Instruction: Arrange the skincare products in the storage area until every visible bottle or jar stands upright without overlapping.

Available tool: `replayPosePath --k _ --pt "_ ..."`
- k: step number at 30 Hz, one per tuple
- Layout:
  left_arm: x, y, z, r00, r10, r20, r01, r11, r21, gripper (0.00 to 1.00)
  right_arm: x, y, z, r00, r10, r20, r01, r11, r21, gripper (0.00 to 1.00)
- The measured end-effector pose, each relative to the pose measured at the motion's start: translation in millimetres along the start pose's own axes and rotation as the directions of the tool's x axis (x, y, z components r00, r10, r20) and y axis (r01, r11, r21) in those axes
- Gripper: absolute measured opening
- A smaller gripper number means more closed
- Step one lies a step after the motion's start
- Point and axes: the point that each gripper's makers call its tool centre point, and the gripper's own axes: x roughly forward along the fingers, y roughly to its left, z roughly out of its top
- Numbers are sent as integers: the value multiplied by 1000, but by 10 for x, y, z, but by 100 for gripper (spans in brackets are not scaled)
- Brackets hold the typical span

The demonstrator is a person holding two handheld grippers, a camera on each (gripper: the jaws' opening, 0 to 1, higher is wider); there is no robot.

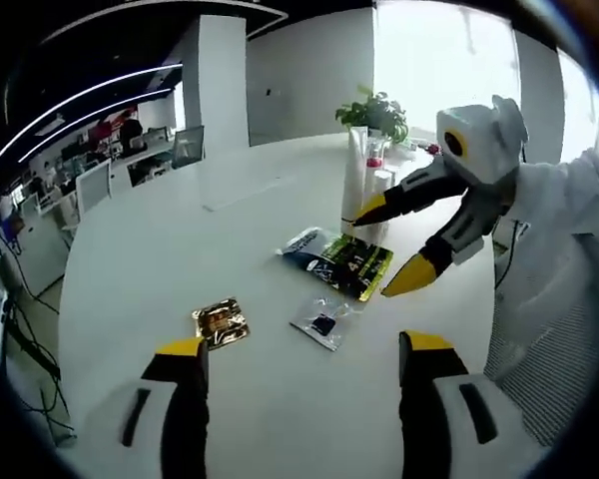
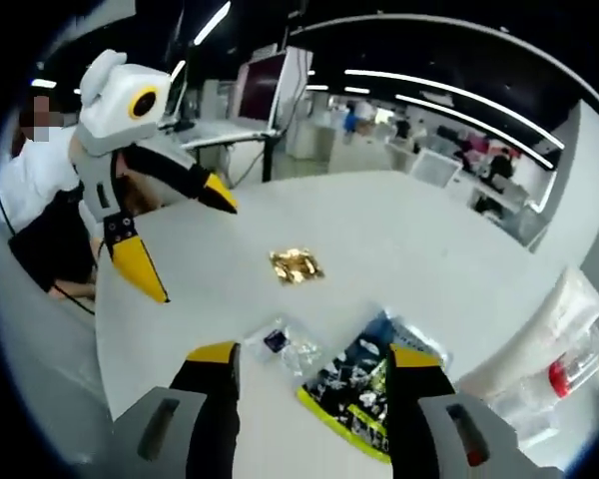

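Both claws are apart and hold nothing: the left claw (image 1: 299, 364) waits back, while the right claw (image 2: 317, 371) hovers over the green pouch (image 2: 364, 394) lying flat on the bench (image 2: 399, 239), probably to grasp it.

White table (image 1: 180, 249) as reference. On it: gold foil sachet (image 1: 221, 323); clear sachet (image 1: 322, 322) with a dark square centre, beside the gold one; black pouch (image 1: 341, 261) with lime-green edge and white print. Both grippers, left gripper (image 1: 298, 351) and right gripper (image 2: 312, 356): black jaws, yellow tips, white bodies.
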Motion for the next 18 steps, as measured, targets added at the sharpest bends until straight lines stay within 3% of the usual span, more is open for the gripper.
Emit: replayPosePath --k 6,18 --pt "-42 3 52 1000 5 18 -5 1000 -5 73 -186 -115 -8 999 -33 4 33 999 6 66" --pt "-90 0 152 999 15 30 -16 1000 12 76 -446 -277 2 995 -94 18 94 995 29 75"
